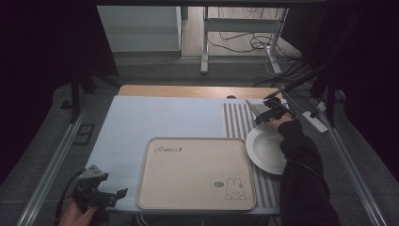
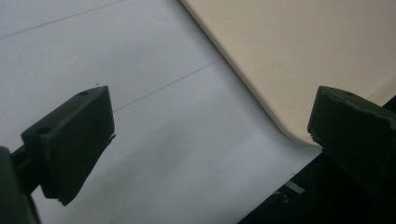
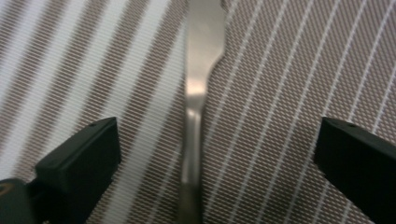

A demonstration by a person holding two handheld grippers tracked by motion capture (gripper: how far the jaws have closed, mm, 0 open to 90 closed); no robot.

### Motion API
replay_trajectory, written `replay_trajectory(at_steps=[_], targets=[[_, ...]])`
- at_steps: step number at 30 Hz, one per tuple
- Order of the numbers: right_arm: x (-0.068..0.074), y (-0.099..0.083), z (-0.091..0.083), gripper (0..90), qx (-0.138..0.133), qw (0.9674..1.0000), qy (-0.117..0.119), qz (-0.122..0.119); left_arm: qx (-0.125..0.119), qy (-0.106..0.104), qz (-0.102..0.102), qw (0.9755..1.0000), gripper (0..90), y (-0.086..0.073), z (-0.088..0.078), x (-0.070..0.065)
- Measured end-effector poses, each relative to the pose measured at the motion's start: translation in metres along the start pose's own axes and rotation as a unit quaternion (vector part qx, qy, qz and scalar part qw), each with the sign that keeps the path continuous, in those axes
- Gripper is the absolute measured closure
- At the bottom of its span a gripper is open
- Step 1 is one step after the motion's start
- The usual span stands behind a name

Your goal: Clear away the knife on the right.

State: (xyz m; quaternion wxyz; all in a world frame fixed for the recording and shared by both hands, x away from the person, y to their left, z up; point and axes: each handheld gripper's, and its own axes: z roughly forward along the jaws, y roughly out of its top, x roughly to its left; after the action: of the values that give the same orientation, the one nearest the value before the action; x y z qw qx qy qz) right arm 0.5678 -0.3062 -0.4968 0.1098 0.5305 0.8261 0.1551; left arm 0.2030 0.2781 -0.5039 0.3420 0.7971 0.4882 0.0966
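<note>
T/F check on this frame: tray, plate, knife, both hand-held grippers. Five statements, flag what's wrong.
1. The tray holds nothing. True.
2. The plate sits on the tray. False: it rests on the striped mat, right of the tray.
3. The right hand-held gripper clamps the knife. False: its jaws stand wide open, the knife lying between them untouched.
4. The left hand-held gripper is open over the white table cover. True.
5. The knife lies on the plate. False: it lies on the mat.

I am reading "Rabbit" in cursive on the beige tray (image 1: 196,172), near its far left corner. A small round mark is sitting beside the rabbit drawing (image 1: 235,188) at its near right corner, too small for me to read.
</note>
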Motion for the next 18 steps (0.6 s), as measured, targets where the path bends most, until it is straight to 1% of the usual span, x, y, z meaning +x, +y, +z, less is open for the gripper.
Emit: replay_trajectory(at_steps=[1, 2, 3, 4, 5, 6, 7, 8, 9, 10, 11, 12, 13, 14, 15, 16, 18], targets=[[-0.001, -0.001, 0.001, 11.4, 0.004, 1.0, -0.002, -0.001, 0.0, 0.0, 0.0, 1.0, 1.6, 0.0, 0.0, 0.0], [-0.001, -0.001, 0.001, 11.4, 0.004, 1.0, -0.002, -0.001, 0.0, 0.0, 0.0, 1.0, 1.6, 0.0, 0.0, 0.0], [-0.001, -0.001, 0.0, 16.2, 0.005, 0.9999, -0.01, -0.009, 0.0, 0.0, 0.0, 1.0, 1.6, 0.0, 0.0, 0.0], [-0.001, -0.001, -0.004, 28.9, 0.01, 0.9996, -0.009, -0.025, 0.0, 0.0, 0.0, 1.0, 1.6, 0.0, 0.0, 0.0], [-0.001, -0.002, -0.006, 34.2, 0.011, 0.9994, -0.006, -0.031, 0.0, 0.0, 0.001, 1.0, 1.6, 0.0, 0.0, 0.0], [-0.001, -0.002, -0.006, 34.2, 0.011, 0.9994, -0.006, -0.031, 0.0, 0.001, 0.001, 1.0, 1.6, 0.0, 0.0, 0.0], [0.0, -0.002, -0.009, 47.0, 0.016, 0.9988, 0.0, -0.046, 0.001, 0.001, 0.002, 1.0, 1.6, 0.0, 0.0, 0.0], [0.0, -0.002, -0.009, 51.9, 0.017, 0.9984, 0.003, -0.054, 0.001, 0.001, 0.003, 1.0, 1.6, 0.0, 0.0, 0.0], [0.0, -0.002, -0.009, 51.9, 0.017, 0.9984, 0.003, -0.054, 0.002, 0.002, 0.003, 1.0, 1.6, 0.0, 0.0, -0.001], [0.001, -0.002, -0.011, 69.9, 0.024, 0.9976, 0.01, -0.064, 0.002, 0.002, 0.003, 1.0, 1.6, 0.0, 0.0, -0.001], [0.001, -0.002, -0.011, 69.9, 0.024, 0.9976, 0.01, -0.064, 0.002, 0.002, 0.003, 1.0, 1.6, 0.0, 0.0, -0.001], [0.002, -0.002, -0.012, 78.4, 0.027, 0.997, 0.014, -0.071, 0.002, 0.002, 0.004, 1.0, 1.6, 0.0, 0.0, -0.001], [0.003, -0.002, -0.012, 79.9, 0.029, 0.9967, 0.015, -0.074, 0.002, 0.002, 0.004, 1.0, 1.6, 0.0, 0.0, -0.001], [0.003, -0.001, -0.012, 80.1, 0.03, 0.9969, 0.015, -0.071, 0.002, 0.002, 0.004, 1.0, 1.6, 0.0, 0.0, -0.001], [0.003, -0.002, -0.012, 80.4, 0.03, 0.9963, 0.015, -0.079, 0.002, 0.002, 0.003, 1.0, 1.6, 0.0, 0.0, -0.001], [0.003, -0.002, -0.012, 80.4, 0.03, 0.9963, 0.015, -0.079, 0.002, 0.002, 0.004, 1.0, 1.6, 0.0, 0.0, -0.001], [0.003, -0.003, -0.012, 80.6, 0.025, 0.9962, 0.016, -0.082, 0.002, 0.002, 0.003, 1.0, 1.6, 0.0, 0.0, -0.001]])
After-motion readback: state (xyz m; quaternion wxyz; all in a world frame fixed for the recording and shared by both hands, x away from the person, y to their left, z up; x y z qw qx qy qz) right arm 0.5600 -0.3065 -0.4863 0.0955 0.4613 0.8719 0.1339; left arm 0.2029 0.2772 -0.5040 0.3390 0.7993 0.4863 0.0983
